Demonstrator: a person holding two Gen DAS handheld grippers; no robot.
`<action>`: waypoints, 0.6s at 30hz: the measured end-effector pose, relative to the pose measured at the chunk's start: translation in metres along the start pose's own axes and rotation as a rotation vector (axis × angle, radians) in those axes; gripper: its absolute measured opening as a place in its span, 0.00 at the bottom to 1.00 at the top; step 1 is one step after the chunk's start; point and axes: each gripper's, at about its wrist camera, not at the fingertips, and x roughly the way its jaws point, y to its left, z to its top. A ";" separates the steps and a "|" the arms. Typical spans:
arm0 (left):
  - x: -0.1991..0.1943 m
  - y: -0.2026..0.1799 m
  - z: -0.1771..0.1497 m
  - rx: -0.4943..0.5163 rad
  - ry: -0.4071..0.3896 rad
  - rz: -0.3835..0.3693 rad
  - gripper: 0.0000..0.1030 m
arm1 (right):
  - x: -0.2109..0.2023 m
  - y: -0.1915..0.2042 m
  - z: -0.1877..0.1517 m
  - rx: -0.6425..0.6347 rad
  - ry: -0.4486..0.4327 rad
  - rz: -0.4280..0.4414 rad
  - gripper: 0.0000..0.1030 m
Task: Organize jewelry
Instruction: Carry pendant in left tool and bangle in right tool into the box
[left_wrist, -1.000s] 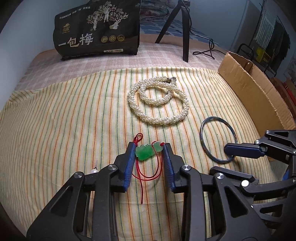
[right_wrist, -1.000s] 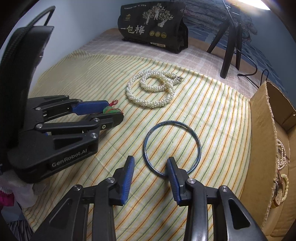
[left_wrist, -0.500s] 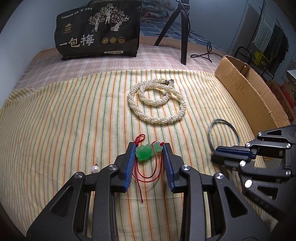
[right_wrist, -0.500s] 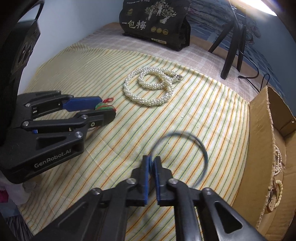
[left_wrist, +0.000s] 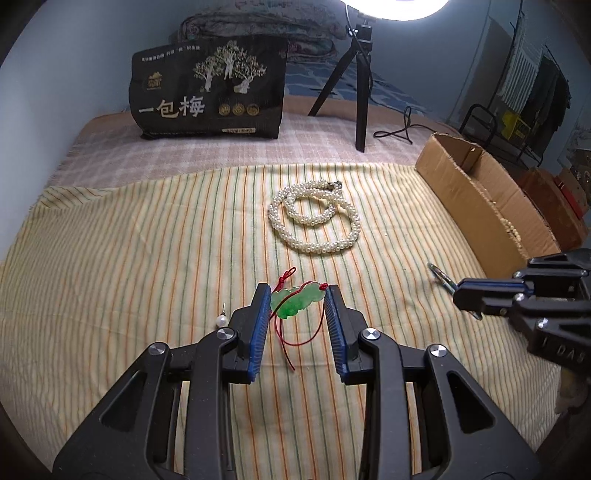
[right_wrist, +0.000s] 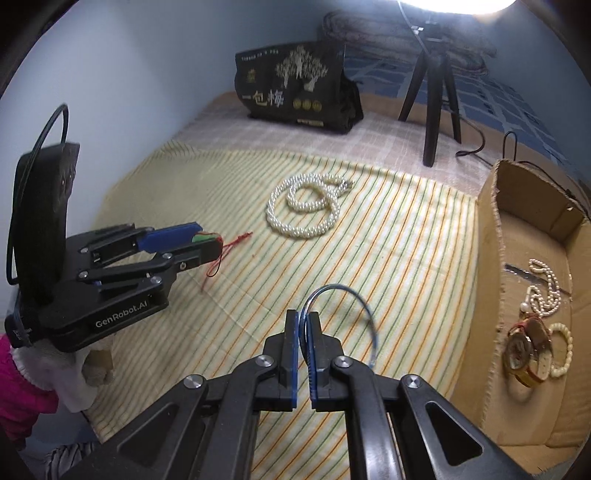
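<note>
Green pendant (left_wrist: 295, 301) in left jaws; blue bangle (right_wrist: 343, 291) in right

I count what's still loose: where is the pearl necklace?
In both views the pearl necklace lies coiled mid-cloth, left of the cardboard box, beyond both tongs.

Bare striped yellow bedcloth (right_wrist: 399, 258) lies open between the coiled white pearl necklace (right_wrist: 304, 210) and the brown cardboard box's (right_wrist: 491, 258) upright wall.
</note>
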 end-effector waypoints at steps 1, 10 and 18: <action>-0.002 -0.001 0.000 0.000 -0.003 -0.002 0.29 | -0.003 0.000 0.001 0.000 -0.005 -0.002 0.01; -0.027 -0.008 -0.002 0.018 -0.031 -0.014 0.29 | -0.028 0.002 0.001 0.002 -0.040 -0.025 0.01; -0.050 -0.023 0.000 0.044 -0.066 -0.039 0.29 | -0.060 -0.002 -0.002 0.012 -0.086 -0.041 0.01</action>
